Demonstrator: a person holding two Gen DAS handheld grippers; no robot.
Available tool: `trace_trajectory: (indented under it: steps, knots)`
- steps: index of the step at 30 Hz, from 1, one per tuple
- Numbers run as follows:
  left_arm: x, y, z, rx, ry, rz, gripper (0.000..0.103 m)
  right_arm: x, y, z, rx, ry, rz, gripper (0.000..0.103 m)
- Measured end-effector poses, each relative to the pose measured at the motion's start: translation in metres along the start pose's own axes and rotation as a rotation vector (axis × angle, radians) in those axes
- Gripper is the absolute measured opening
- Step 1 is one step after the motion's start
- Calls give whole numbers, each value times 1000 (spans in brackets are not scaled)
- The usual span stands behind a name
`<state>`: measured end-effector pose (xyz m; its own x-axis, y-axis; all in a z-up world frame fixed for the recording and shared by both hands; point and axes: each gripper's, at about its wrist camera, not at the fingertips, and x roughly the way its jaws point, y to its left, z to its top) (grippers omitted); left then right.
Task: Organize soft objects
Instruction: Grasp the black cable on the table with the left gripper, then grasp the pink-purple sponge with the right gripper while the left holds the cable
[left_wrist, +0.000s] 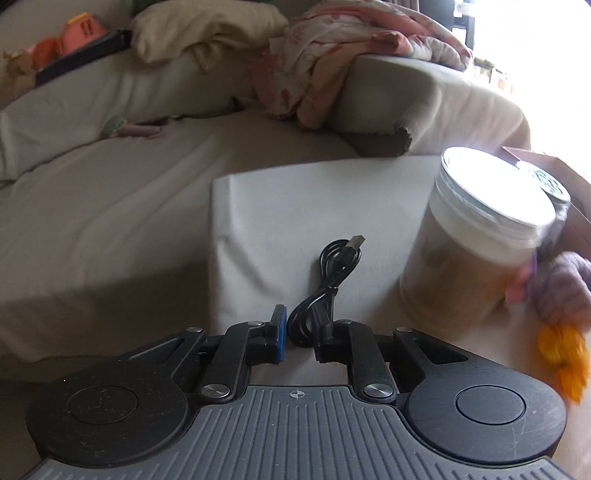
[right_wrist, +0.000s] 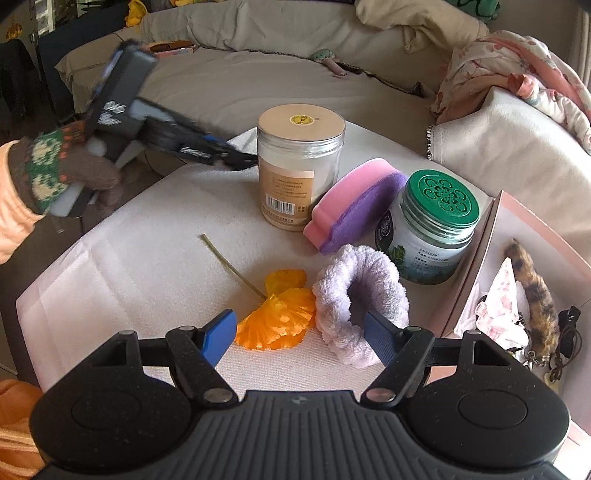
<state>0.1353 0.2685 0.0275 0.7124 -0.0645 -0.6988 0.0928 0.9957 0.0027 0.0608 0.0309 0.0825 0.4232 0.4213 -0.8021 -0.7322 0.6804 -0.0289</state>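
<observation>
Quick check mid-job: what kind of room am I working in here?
Most likely a home living room: a cloth-covered sofa with crumpled bedding wraps behind a small covered table holding jars, a sponge and a scrunchie.

My fingers (left_wrist: 273, 332) pinch a coiled black cable (left_wrist: 334, 273), its USB plug pointing away from me over the white surface (left_wrist: 258, 221). Right of the cable stands a clear jar (left_wrist: 476, 240) with a pale lid; just right of the jar lie a blurred lilac scrunchie (left_wrist: 565, 288) and an orange flower (left_wrist: 563, 354).
</observation>
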Motion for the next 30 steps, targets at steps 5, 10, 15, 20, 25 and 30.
trace_trajectory:
  steps: [5,10,15,20,25,30]
  knots:
    - [-19,-2,-9,17,31,-102,17,9,8,2,32,-19,51,77]
    - [-24,-25,-12,122,65,-124,37,21,30,-2,10,-8,139,77]
    - [-35,-32,-3,101,47,-152,38,8,34,-10,-36,-23,152,77]
    - [-30,-30,10,44,8,-134,37,-15,8,-15,-1,-74,63,77]
    - [0,-35,14,56,48,-60,37,-18,-5,-15,27,-92,13,77]
    - [0,-39,14,65,47,-53,30,-24,-2,-9,-23,-151,-50,77]
